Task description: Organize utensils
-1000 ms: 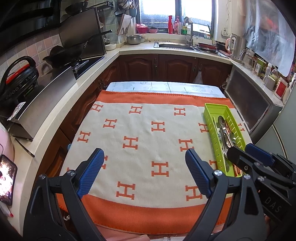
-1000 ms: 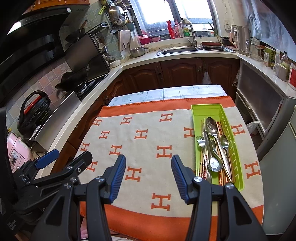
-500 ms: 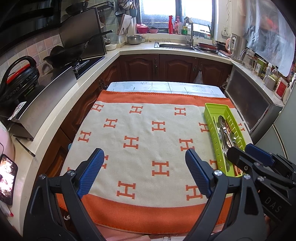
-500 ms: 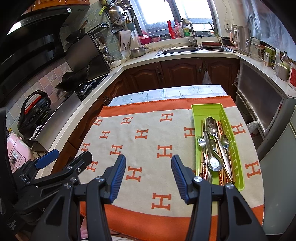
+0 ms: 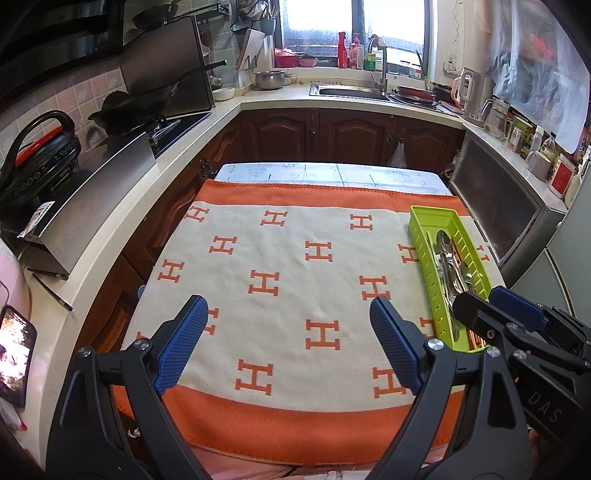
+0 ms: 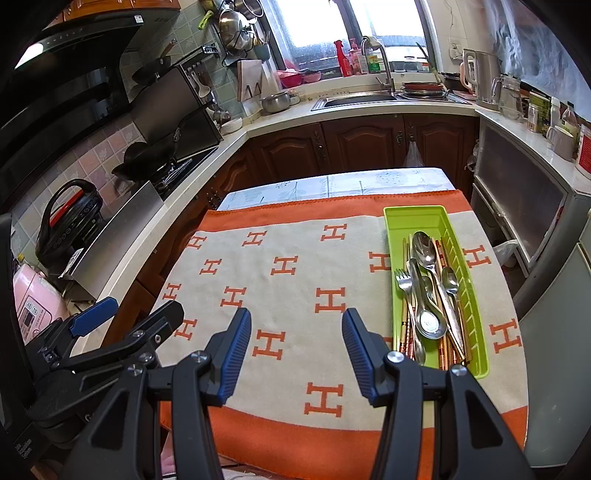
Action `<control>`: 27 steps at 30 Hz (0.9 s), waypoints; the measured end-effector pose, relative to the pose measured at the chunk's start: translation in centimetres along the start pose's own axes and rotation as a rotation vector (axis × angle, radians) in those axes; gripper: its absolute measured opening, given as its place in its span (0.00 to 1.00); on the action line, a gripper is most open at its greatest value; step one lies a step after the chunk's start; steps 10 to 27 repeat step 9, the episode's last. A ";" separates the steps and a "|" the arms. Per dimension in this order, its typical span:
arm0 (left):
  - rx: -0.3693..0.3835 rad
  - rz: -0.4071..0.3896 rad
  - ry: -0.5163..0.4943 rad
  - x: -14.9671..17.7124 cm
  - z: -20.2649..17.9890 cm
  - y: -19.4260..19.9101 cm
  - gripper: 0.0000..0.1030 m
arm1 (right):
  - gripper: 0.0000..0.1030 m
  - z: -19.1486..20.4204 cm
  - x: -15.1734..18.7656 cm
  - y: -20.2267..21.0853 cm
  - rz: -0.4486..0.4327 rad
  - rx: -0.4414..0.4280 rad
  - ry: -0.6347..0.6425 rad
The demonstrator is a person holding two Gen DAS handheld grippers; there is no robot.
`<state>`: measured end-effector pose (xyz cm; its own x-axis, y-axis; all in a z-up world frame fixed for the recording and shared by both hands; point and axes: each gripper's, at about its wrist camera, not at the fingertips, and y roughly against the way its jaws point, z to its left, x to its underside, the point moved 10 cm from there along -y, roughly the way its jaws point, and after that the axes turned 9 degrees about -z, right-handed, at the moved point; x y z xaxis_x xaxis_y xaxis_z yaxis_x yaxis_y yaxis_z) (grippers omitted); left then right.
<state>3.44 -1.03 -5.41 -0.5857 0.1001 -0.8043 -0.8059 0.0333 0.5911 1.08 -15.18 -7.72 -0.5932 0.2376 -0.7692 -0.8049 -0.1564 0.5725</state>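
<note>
The green tray (image 6: 413, 218) is lying lengthwise away from the cameras, utensils (image 6: 430, 295) aligned inside; the left gripper (image 5: 286, 343) and right gripper (image 6: 295, 354) are being held spread, empty; "DAS" is printed on the right.

Home kitchen

A sink (image 5: 351, 91) and faucet (image 5: 380, 59) sit under the window (image 5: 351, 26); a wok (image 5: 147, 107) rests on the stove, with wooden cabinets (image 5: 351, 138) below and a kettle (image 5: 476, 92) on the counter (image 5: 236, 107).
</note>
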 end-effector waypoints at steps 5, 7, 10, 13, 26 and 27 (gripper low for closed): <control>0.004 0.000 0.004 -0.1 0.0 0.0 0.85 | 0.50 0.0 0.0 0.0 0.000 -0.002 0.000; 0.002 0.001 0.002 0.0 0.0 0.0 0.85 | 0.50 0.0 0.0 0.0 0.000 -0.002 0.000; 0.002 0.005 0.001 0.0 0.0 -0.1 0.85 | 0.50 0.1 0.0 0.0 -0.001 -0.002 0.001; 0.002 0.005 0.001 0.0 0.0 -0.1 0.85 | 0.50 0.1 0.0 0.0 -0.001 -0.002 0.001; 0.002 0.005 0.001 0.0 0.0 -0.1 0.85 | 0.50 0.1 0.0 0.0 -0.001 -0.002 0.001; 0.002 0.005 0.001 0.0 0.0 -0.1 0.85 | 0.50 0.1 0.0 0.0 -0.001 -0.002 0.001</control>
